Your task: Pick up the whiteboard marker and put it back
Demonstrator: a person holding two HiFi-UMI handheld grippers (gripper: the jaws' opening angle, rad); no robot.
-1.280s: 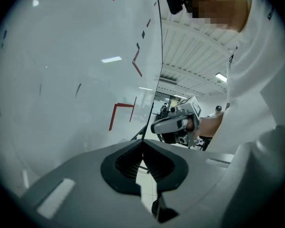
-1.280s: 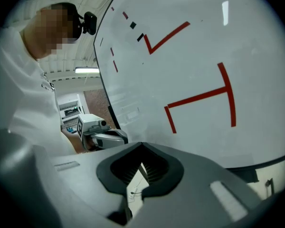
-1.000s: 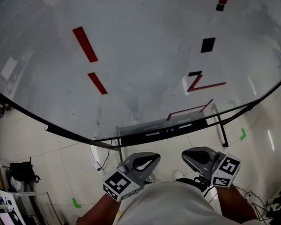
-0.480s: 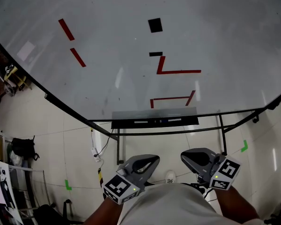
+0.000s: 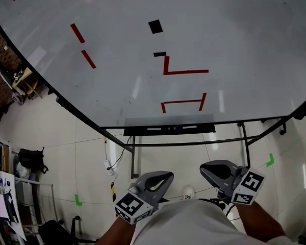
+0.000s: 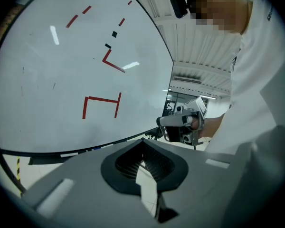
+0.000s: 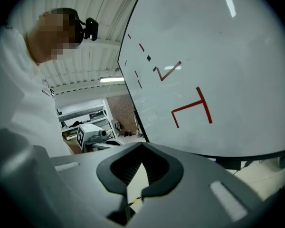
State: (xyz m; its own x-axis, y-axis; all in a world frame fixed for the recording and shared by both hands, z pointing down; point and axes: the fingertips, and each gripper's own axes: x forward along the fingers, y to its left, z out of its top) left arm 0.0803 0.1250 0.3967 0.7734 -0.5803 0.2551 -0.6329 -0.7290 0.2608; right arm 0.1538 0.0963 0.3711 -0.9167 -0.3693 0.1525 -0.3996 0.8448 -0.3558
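A whiteboard (image 5: 234, 34) bearing red lines (image 5: 186, 72) and black squares (image 5: 155, 26) stands on a black frame (image 5: 188, 143) over the tiled floor (image 5: 81, 157), with a black backpack (image 5: 30, 160) and a green tape mark (image 5: 78, 200) at left.

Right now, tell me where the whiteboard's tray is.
Head view, centre: the tray hangs along the whiteboard's bottom edge, directly under the red bracket mark.

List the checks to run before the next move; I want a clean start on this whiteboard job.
1. Left gripper empty: ok, jaws together on nothing.
2. Right gripper empty: ok, jaws together on nothing.
3. Jaws opened for a pick: not ok, both shut.
4. Marker found: cannot tell; the small items on the tray below the whiteboard are too small to name.
5. Grippers at the tray: not ok; both sit low by the person's body, well short of it.
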